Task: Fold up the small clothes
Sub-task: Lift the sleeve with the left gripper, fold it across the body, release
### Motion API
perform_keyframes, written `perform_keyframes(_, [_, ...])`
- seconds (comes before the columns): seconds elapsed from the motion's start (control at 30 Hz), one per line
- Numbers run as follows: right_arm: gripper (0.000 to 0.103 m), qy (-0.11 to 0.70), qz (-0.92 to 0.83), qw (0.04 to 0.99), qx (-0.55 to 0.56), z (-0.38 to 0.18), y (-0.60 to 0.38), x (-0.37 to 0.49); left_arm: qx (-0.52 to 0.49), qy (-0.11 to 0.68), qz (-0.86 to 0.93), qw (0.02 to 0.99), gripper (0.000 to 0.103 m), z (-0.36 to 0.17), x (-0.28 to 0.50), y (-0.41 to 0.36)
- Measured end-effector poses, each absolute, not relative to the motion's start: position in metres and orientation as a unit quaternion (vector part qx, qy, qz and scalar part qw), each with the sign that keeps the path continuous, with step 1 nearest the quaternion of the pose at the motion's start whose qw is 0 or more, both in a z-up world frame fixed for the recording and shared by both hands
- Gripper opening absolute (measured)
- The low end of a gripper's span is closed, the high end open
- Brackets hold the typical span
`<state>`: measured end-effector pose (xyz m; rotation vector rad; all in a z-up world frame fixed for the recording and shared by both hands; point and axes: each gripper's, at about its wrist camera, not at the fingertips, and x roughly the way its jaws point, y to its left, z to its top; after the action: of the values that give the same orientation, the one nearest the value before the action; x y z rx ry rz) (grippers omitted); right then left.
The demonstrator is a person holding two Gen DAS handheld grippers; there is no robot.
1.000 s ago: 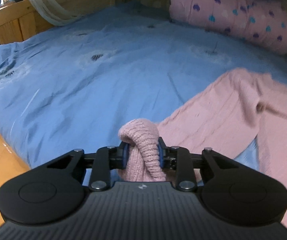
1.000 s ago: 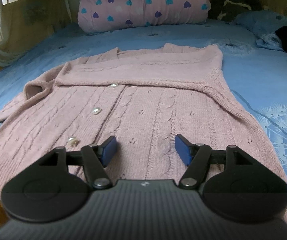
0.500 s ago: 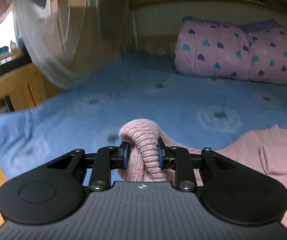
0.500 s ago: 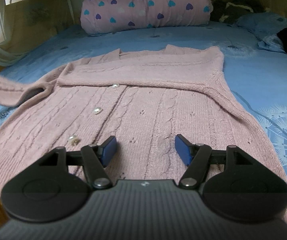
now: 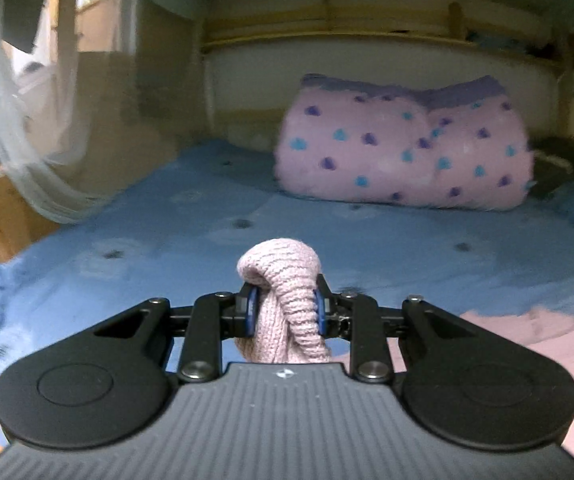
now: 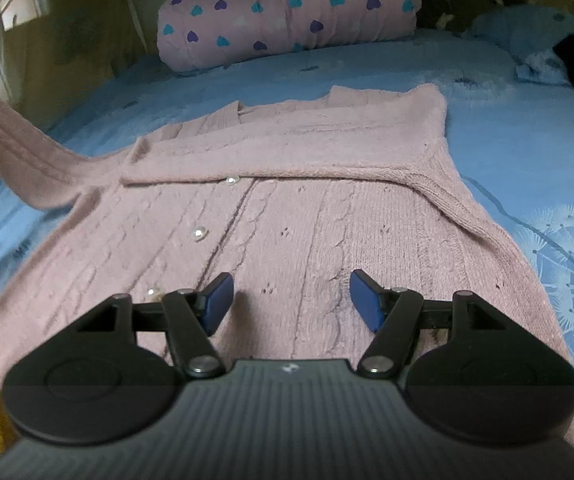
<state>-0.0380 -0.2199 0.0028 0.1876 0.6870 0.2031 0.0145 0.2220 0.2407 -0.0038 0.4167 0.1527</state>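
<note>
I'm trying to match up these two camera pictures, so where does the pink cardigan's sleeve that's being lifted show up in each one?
Left wrist view: the sleeve bunches at bottom centre, pinched in the left gripper.
Right wrist view: the sleeve rises off the cardigan toward the left edge; the right gripper hangs open over the cardigan.
Shared landmark: the rolled heart-print quilt at the bed's far end.

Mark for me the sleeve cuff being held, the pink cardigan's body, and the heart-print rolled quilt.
sleeve cuff (image 5: 281, 280), left wrist view, ribbed knit bunched between the pads.
pink cardigan (image 6: 307, 220), right wrist view, cable-knit front panel.
heart-print rolled quilt (image 6: 287, 12), right wrist view, middle of the roll.
</note>
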Motion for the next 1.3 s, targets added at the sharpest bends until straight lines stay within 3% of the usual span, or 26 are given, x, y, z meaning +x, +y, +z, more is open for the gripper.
perform_keyframes(0.33, [0.066,0.322,0.095,0.938,0.091,0.002,-0.228,-0.041,-0.024,0.217,-0.039,0.975,0.030,0.230,0.034,0.099])
perform_keyframes(0.67, [0.066,0.305,0.093,0.942,0.107,0.000,-0.238,-0.047,-0.001,0.290,-0.111,0.951,0.031,0.142,0.070,-0.022])
perform_keyframes(0.9, [0.066,0.303,0.096,0.941,0.113,-0.004,-0.240,-0.046,0.019,0.353,-0.127,0.927,0.031,0.076,0.094,-0.063])
perform_keyframes(1.13, [0.066,0.300,0.097,0.943,0.107,-0.006,-0.240,-0.047,0.032,0.382,-0.138,0.913,0.032,0.047,0.100,-0.074])
perform_keyframes(1.3, [0.066,0.300,0.098,0.943,0.107,-0.007,-0.240,-0.046,0.037,0.381,-0.150,0.911,0.056,0.050,0.090,-0.069])
